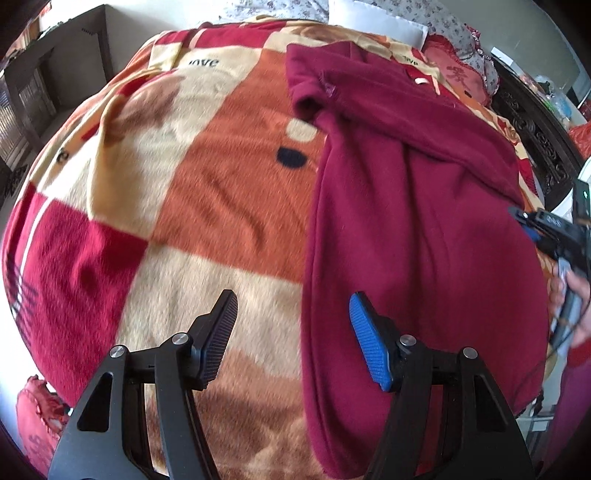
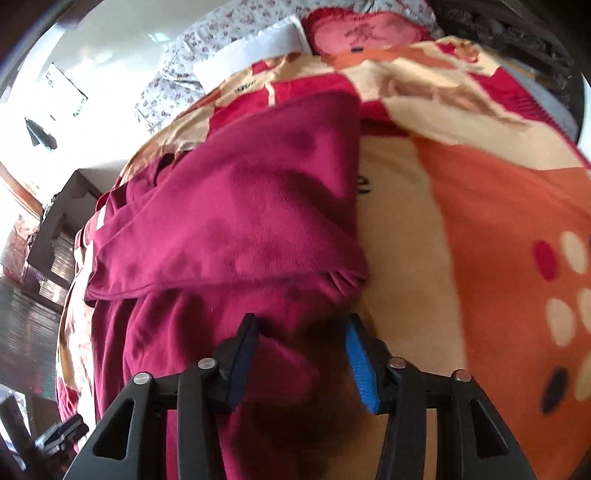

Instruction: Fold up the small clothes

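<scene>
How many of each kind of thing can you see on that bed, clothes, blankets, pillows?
Maroon garment: 1
Patterned blanket: 1
White pillow: 1
Red embroidered cushion: 1
Floral bedding: 1
Total: 5

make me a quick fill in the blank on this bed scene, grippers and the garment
1. The garment lying on the blanket is dark ____ in colour.
2. The left gripper has its fingers ____ with no cloth between them.
3. The right gripper has a bunch of ____ between its fingers.
4. The word printed on the blanket reads ____.

Missing words: red; open; garment; love
</scene>
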`<state>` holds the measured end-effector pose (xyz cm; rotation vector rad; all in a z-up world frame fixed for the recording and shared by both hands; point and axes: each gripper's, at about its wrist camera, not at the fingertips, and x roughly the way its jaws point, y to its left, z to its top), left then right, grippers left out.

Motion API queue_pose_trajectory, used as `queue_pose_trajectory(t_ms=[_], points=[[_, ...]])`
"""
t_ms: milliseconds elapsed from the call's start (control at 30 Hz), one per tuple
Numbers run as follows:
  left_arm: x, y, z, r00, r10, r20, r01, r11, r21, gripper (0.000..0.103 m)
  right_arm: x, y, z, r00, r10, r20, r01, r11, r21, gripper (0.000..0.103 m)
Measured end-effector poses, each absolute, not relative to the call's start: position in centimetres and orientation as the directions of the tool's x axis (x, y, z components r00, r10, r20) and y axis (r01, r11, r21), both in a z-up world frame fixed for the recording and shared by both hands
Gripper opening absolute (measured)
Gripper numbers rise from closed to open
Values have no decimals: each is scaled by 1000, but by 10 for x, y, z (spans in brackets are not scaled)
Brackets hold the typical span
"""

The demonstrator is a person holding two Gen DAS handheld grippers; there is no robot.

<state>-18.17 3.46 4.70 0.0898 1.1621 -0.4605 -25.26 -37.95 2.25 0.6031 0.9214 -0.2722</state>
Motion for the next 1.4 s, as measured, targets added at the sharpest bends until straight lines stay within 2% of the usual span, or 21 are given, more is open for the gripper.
queue_pose_trajectory(t_ms=[33,67,200,367,400,433,467,533,700,933,1067,1200,1400], points=[[-183,36,47,311,-301,-902,396,903,-165,63,-248,-380,23,590,33,-807,450,816,363,14],[-184,38,47,308,-300,-903,396,903,-165,63,-246,-378,26,590,11,-807,440,834,333,10],[-191,49,48,308,-312,-899,383,905,-183,63,-248,-379,45,598,-147,-788,454,872,182,6],[-196,46,43,277,-322,-905,388,900,-201,63,-242,-383,24,556,-113,-823,456,870,188,6],[-197,45,44,278,-321,-905,393,898,-198,63,-248,-385,29,570,-89,-817,453,863,222,6],[-200,45,45,279,-326,-903,401,894,-199,63,-253,-386,32,576,-70,-815,452,858,245,14],[-203,45,46,276,-335,-901,409,889,-206,63,-266,-388,39,578,-59,-814,457,850,262,29],[-208,46,47,263,-350,-899,423,879,-218,63,-292,-385,54,602,-50,-797,442,852,281,45],[-220,51,39,203,-357,-912,422,872,-248,63,-357,-363,70,598,2,-802,376,883,282,45],[-236,65,31,126,-404,-906,397,858,-327,63,-440,-336,49,558,90,-825,388,851,354,46],[-241,60,28,91,-419,-904,419,839,-347,63,-458,-321,30,526,134,-840,379,847,372,46],[-243,52,29,85,-413,-907,436,834,-339,65,-464,-311,21,550,204,-810,367,812,454,47],[-237,44,26,71,-422,-904,433,830,-353,67,-454,-299,18,557,253,-791,339,800,494,47]])
